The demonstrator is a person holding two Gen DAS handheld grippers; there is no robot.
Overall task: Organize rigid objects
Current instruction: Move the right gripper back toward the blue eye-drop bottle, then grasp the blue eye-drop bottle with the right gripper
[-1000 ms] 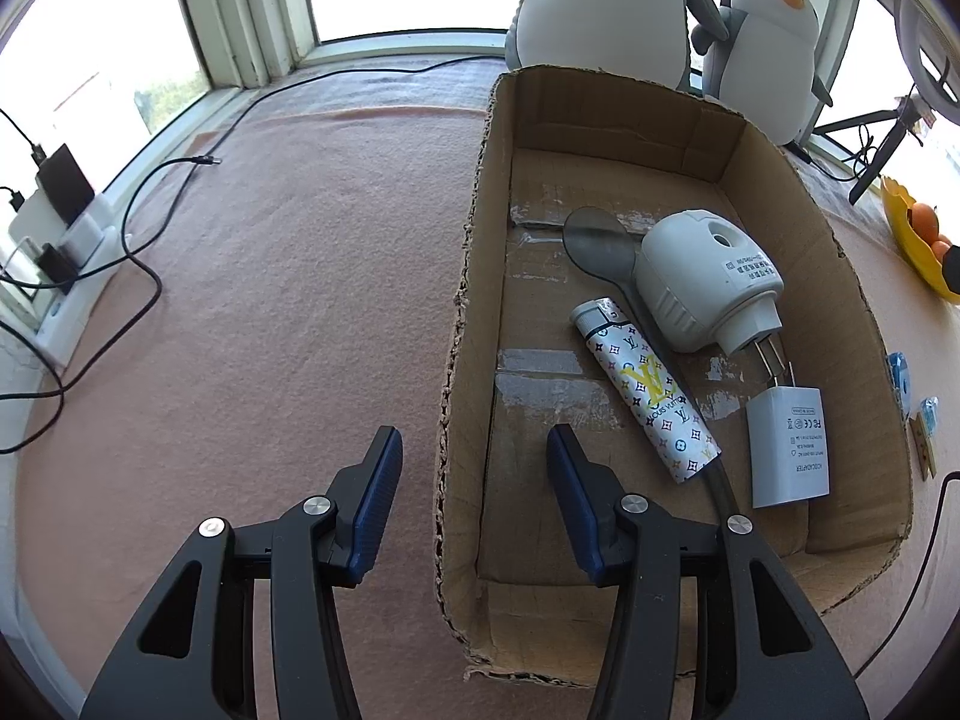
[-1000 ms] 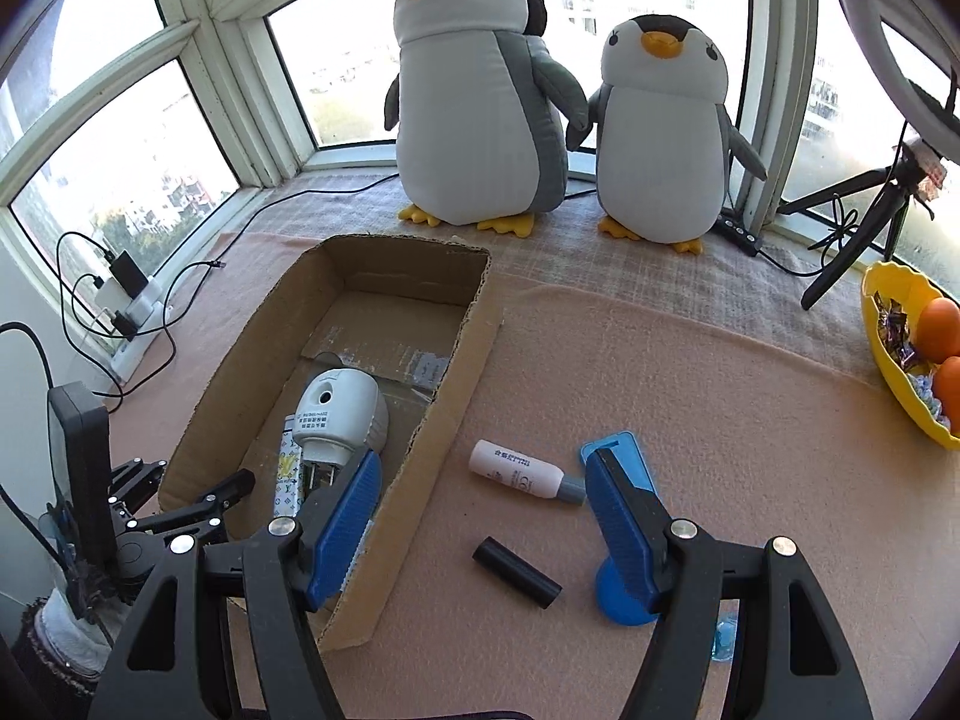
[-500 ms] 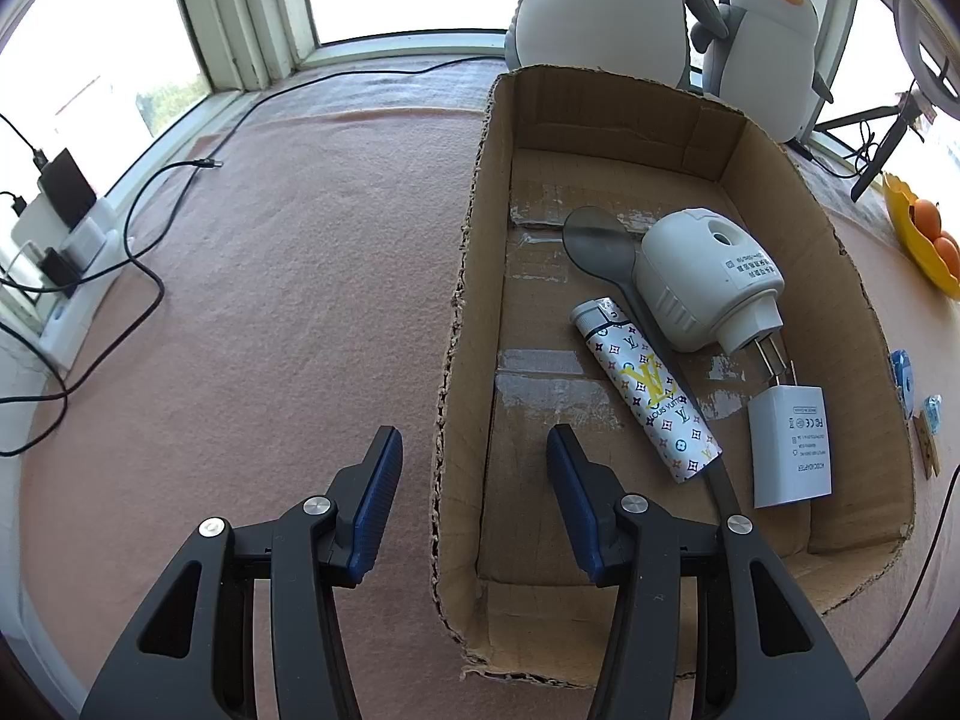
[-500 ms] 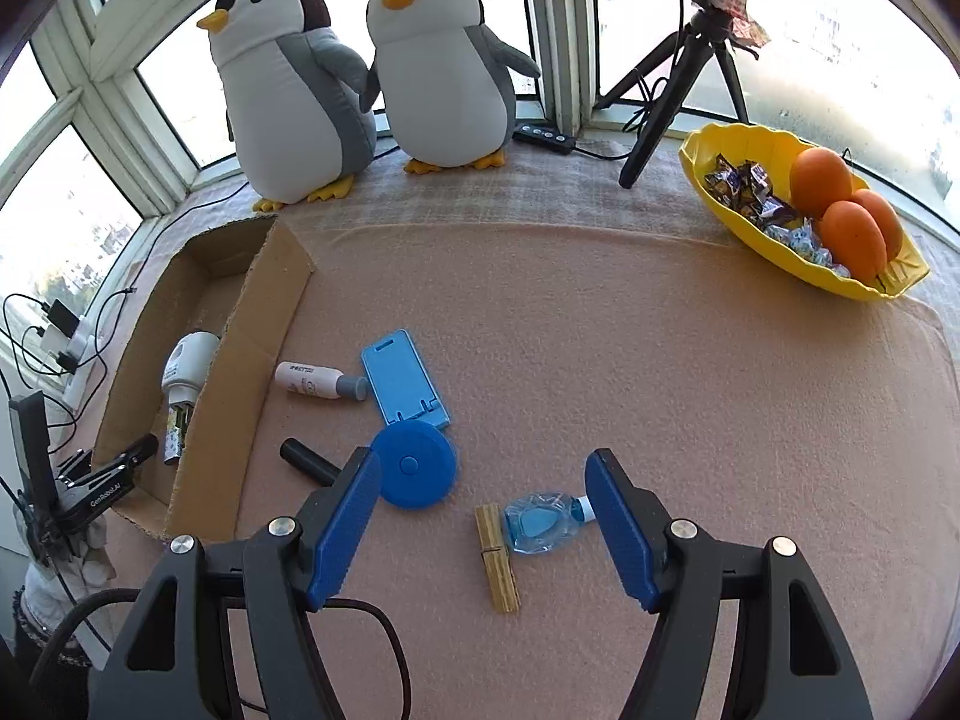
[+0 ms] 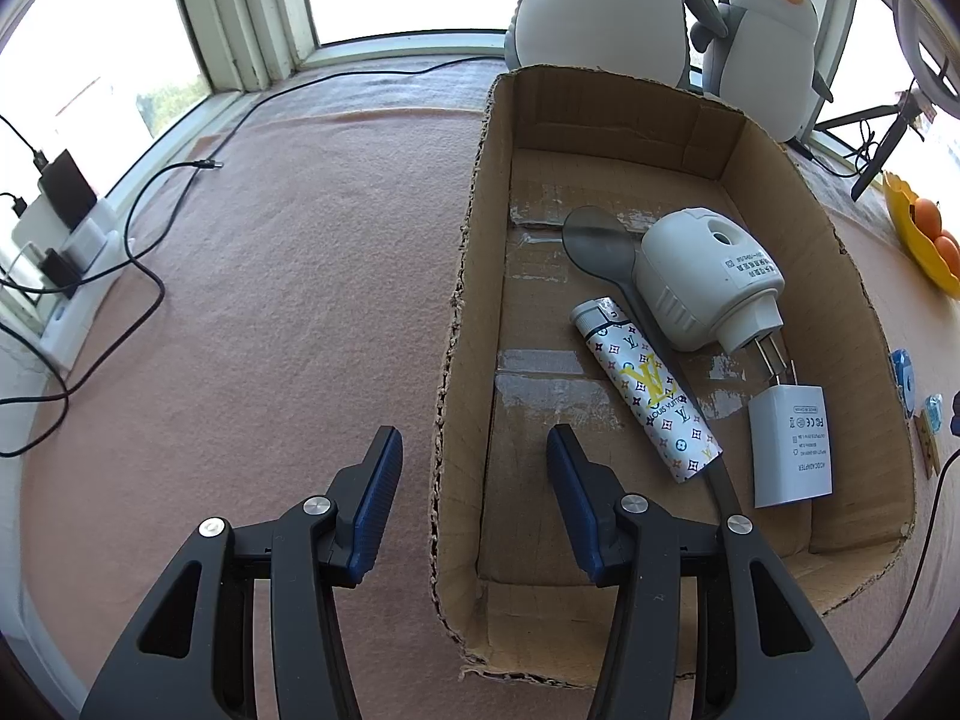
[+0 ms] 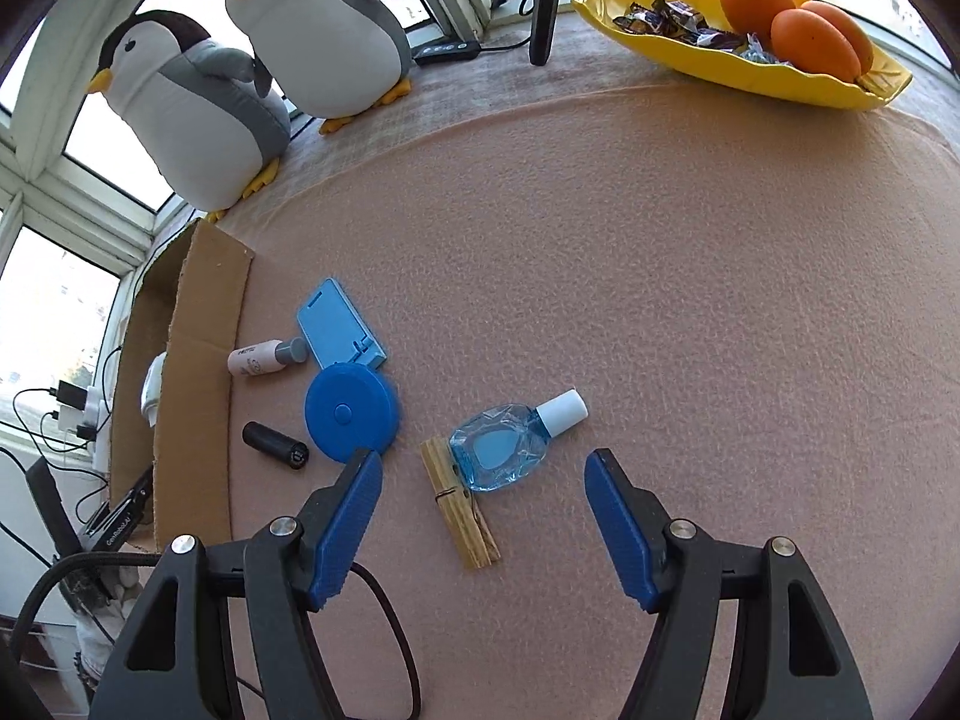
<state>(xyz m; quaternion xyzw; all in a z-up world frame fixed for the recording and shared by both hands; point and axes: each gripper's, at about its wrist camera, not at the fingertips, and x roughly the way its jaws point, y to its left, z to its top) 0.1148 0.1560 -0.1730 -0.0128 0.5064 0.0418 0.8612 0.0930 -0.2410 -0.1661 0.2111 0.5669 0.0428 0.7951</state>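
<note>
The cardboard box (image 5: 474, 276) holds a white plug-in device (image 5: 702, 276), a patterned lighter (image 5: 648, 390), a white adapter (image 5: 792, 444) and a spoon (image 5: 600, 246). My left gripper (image 5: 474, 450) is open and empty, straddling the box's left wall. My right gripper (image 6: 483, 474) is open and empty, just short of a blue dropper bottle (image 6: 510, 444) and a wooden clothespin (image 6: 459, 498). A blue round disc (image 6: 351, 414), blue stand (image 6: 339, 333), small white tube (image 6: 264, 357) and black cylinder (image 6: 276, 445) lie beside the box (image 6: 192, 384).
Two plush penguins (image 6: 270, 78) stand at the back by the windows. A yellow bowl (image 6: 750, 69) with oranges and sweets sits at the far right. Cables and a power strip (image 5: 66, 252) lie to the left. A tripod leg (image 6: 543, 6) stands at the back.
My right gripper has swung right from the box and moved closer to the blue bottle and clothespin. My left gripper has stayed at the box wall.
</note>
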